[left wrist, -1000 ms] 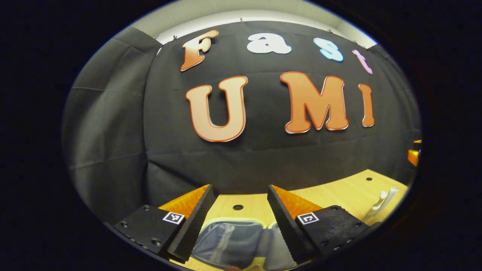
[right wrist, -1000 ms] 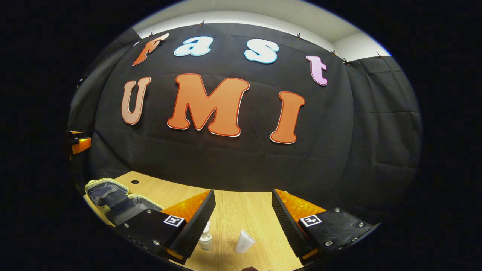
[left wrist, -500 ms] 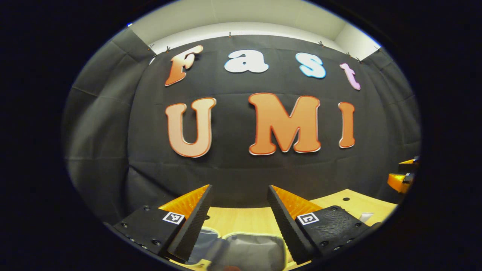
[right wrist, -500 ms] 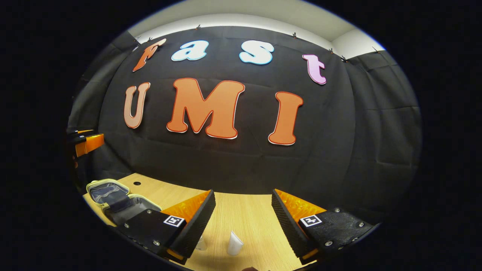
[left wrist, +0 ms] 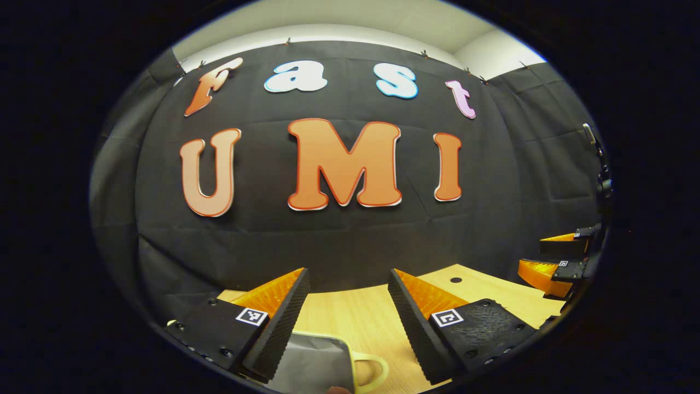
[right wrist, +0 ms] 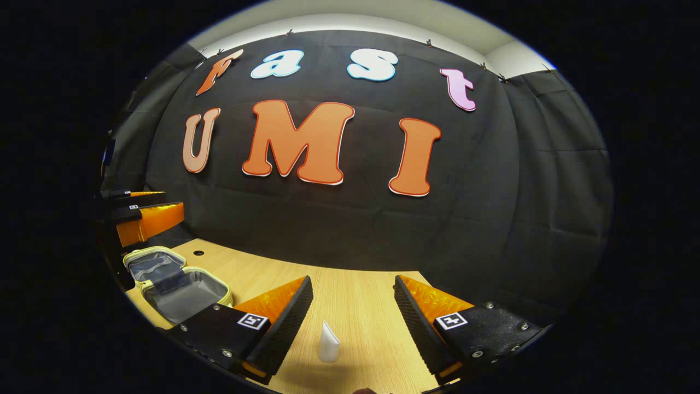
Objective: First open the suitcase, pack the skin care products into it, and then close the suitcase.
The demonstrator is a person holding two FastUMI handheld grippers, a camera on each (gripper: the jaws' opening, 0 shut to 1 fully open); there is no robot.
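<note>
In the right gripper view, the suitcase (right wrist: 175,284) lies open on the wooden tabletop (right wrist: 355,295), at the left side, with its grey lining visible and a pale yellow rim around both halves. A small white tube (right wrist: 328,342) stands on the tabletop near the camera, between the two fingers of the right tongs (right wrist: 353,314), which are spread apart and hold nothing. The fingers do not touch the tube.

In the left gripper view, the left tongs (left wrist: 347,309) are also wide apart and empty. Below them, at the lower edge, one grey half of the suitcase (left wrist: 311,361) with its pale yellow handle (left wrist: 372,369) is visible, just beside the left finger. The right tongs (left wrist: 555,257) appear at the far right edge, above the tabletop (left wrist: 361,317).
</note>
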